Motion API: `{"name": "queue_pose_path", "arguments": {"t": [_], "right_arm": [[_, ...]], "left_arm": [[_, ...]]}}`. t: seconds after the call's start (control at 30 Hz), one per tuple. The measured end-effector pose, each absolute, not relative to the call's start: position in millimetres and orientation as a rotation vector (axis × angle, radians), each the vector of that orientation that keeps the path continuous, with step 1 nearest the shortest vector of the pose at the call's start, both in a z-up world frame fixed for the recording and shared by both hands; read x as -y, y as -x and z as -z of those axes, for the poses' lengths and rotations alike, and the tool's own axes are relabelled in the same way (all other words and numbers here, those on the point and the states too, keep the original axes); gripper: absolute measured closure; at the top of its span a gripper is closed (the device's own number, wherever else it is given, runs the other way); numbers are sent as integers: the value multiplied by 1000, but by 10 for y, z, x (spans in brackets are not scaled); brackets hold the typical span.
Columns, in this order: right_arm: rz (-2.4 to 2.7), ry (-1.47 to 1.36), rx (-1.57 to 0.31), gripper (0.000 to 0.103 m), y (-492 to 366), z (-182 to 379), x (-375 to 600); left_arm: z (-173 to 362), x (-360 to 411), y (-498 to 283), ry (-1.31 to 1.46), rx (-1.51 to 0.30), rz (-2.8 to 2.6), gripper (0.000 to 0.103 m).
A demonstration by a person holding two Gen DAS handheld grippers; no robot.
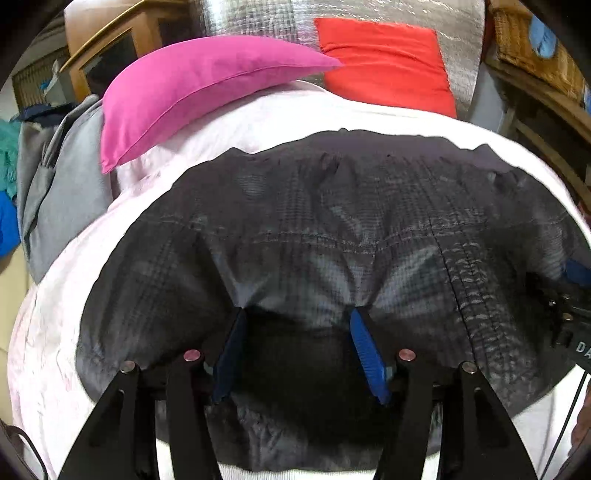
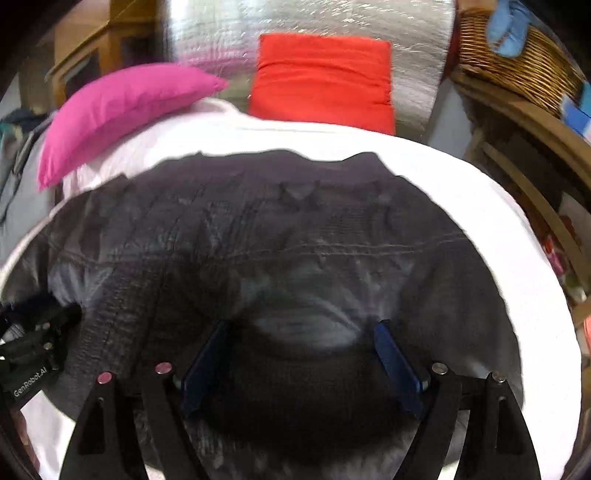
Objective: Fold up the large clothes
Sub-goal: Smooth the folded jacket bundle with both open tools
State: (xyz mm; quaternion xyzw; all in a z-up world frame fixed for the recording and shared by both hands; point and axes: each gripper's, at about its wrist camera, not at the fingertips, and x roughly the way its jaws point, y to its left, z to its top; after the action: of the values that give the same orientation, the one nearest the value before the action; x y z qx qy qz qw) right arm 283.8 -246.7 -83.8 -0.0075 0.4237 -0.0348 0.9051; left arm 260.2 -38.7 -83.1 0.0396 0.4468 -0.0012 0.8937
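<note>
Right now my left gripper [image 1: 299,314] has its two blue pads standing apart, tips down against the dark checked garment [image 1: 332,229]; cloth bunches up between them, yet I cannot tell whether the pads actually press on it. My right gripper [image 2: 303,326] is spread wider, its pads clear of the pale fold of fabric lying between them, so nothing is pinched there.

Outward from the fingers, the garment lies spread over a white sheet [image 1: 258,118], with a stitched seam running across it and a second seam running toward me. Its far edge is wavy and stops short of the cushions. In the left view, the other gripper's black body shows at the right rim, resting at the garment's side.

Beyond the cloth, a pink cushion [image 1: 199,85] leans on the sheet to the left, and a red cushion [image 1: 384,62] stands against a silver quilted backing [image 1: 258,18]. A grey fabric pile [image 1: 62,192] sits off the left side, a wicker basket [image 2: 517,62] on wooden shelving to the right.
</note>
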Motion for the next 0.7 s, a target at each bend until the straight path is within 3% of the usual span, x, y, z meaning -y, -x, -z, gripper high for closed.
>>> {"name": "queue_pose_path", "arguments": {"t": [0.13, 0.3, 0.7], "right_arm": [[79, -21, -811, 19, -2594, 678, 2594], [96, -30, -887, 18, -2603, 897, 2582], [107, -62, -847, 17, -2462, 751, 2613]], "left_arm": [[734, 280, -2444, -60, -903, -10, 42], [722, 230, -2289, -59, -909, -15, 42], [774, 73, -2295, -55, -904, -34, 38]]}}
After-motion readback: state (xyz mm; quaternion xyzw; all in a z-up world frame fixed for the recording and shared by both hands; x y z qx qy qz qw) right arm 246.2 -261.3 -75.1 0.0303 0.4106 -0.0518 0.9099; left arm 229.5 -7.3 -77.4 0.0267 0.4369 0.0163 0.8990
